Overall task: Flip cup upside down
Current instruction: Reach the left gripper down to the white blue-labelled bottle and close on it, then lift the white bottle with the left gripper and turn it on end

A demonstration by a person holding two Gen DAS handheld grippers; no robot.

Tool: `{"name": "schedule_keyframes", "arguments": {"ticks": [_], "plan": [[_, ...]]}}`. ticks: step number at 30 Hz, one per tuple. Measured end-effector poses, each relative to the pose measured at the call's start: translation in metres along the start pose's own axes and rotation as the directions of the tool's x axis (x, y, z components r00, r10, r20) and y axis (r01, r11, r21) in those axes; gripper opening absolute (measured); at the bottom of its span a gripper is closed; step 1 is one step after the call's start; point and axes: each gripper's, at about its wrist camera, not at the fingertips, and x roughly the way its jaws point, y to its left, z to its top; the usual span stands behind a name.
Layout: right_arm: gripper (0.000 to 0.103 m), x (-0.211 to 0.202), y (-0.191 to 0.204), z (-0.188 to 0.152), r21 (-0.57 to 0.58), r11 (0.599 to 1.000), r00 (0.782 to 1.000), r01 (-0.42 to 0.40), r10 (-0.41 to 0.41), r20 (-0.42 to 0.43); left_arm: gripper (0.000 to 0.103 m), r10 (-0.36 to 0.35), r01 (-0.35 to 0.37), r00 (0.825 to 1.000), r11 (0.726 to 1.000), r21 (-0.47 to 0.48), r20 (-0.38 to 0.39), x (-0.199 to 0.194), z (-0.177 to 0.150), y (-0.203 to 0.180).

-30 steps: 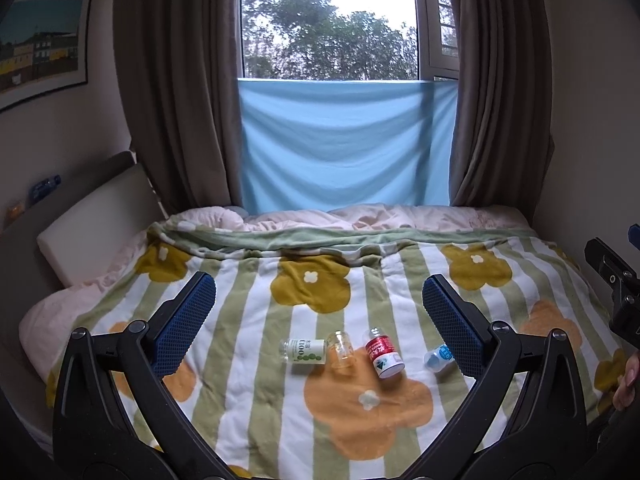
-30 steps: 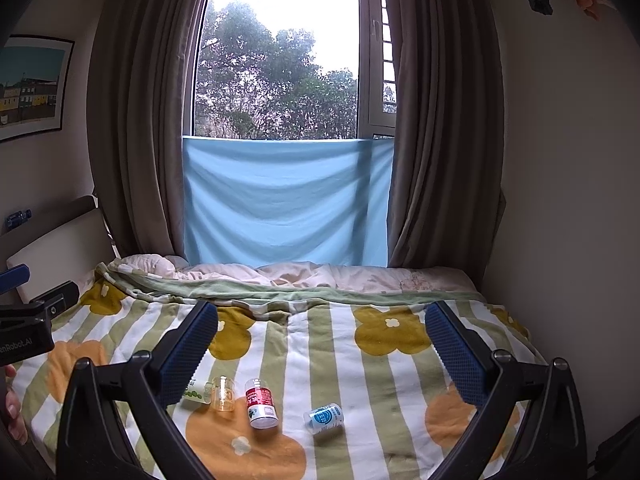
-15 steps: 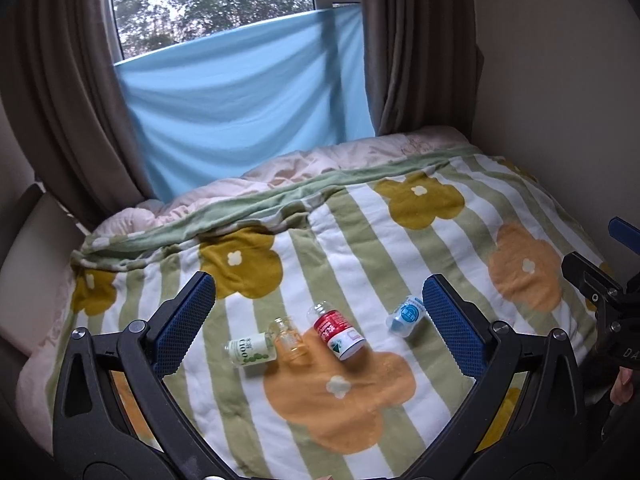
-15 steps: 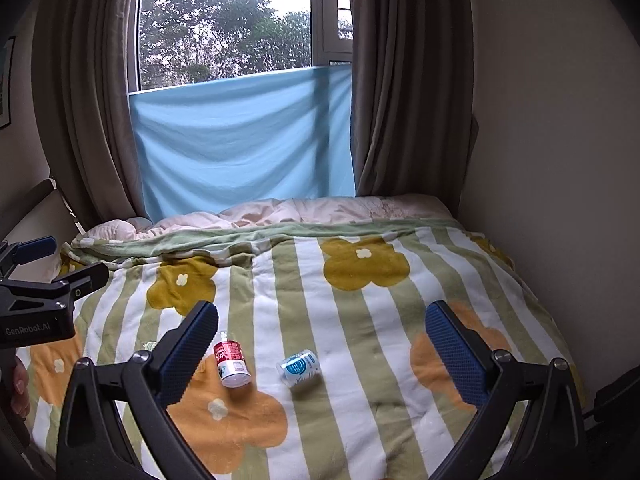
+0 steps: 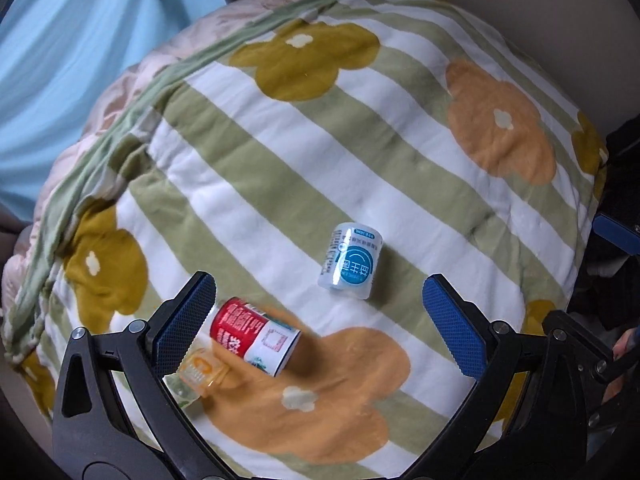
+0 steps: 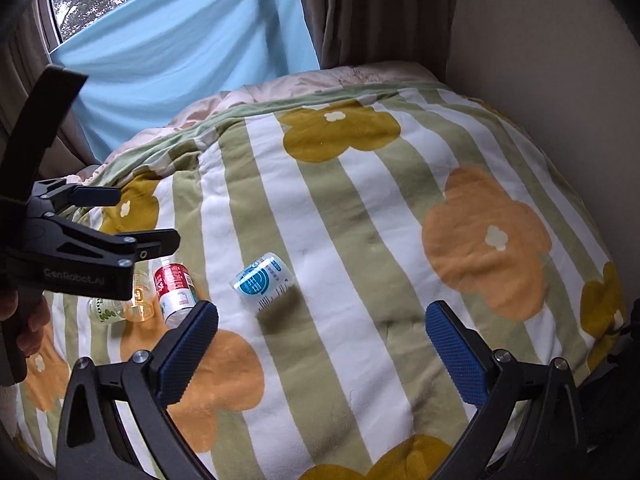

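A small clear amber-tinted cup (image 5: 199, 371) rests on the striped flower quilt (image 5: 280, 184), half hidden behind my left gripper's left finger. In the right wrist view the cup (image 6: 140, 300) stands between a green-label bottle (image 6: 105, 311) and a red-and-white bottle (image 6: 175, 286). My left gripper (image 5: 318, 280) hangs open just above the quilt, with the red-and-white bottle (image 5: 254, 334) and a blue-and-white container (image 5: 351, 261) lying on their sides between its fingers. My right gripper (image 6: 322, 306) is open and holds nothing, to the right of the blue-and-white container (image 6: 262, 282).
The quilt (image 6: 360, 220) covers the whole bed. A beige wall (image 6: 540, 60) borders it on the right, with brown curtains (image 6: 360, 8) and a blue cloth (image 6: 180, 60) at the head. A hand (image 6: 24, 320) holds the left gripper's handle (image 6: 80, 272), seen at the left edge.
Both grippers have dropped and tilted down toward the quilt. They are much closer to the containers, and the window has left the left wrist view. Both stay open.
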Motion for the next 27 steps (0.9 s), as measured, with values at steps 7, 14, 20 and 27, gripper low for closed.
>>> {"name": "schedule_keyframes", "arguments": {"ticks": [7, 14, 20, 27], "plan": [[0.103, 0.054, -0.022, -0.034, 0.06, 0.998, 0.997, 0.01, -0.005, -0.081, 0.097, -0.099, 0.111, 0.948, 0.994, 0.023, -0.301, 0.135, 0.023, -0.009], [0.103, 0.086, -0.037, -0.051, 0.122, 0.992, 0.991, -0.019, 0.035, -0.129, 0.09, -0.08, 0.121, 0.908, 0.99, 0.073, -0.411, 0.179, 0.013, -0.019], [0.103, 0.101, -0.041, -0.053, 0.137, 0.99, 0.988, -0.027, 0.047, -0.146, 0.067, -0.1, 0.151, 0.888, 0.985, 0.078, -0.449, 0.19, 0.006, -0.031], [0.103, 0.1, -0.041, -0.05, 0.144, 0.989, 0.99, -0.035, 0.054, -0.134, 0.059, -0.094, 0.146, 0.89, 0.986, 0.084, -0.447, 0.191, -0.007, -0.042]]}}
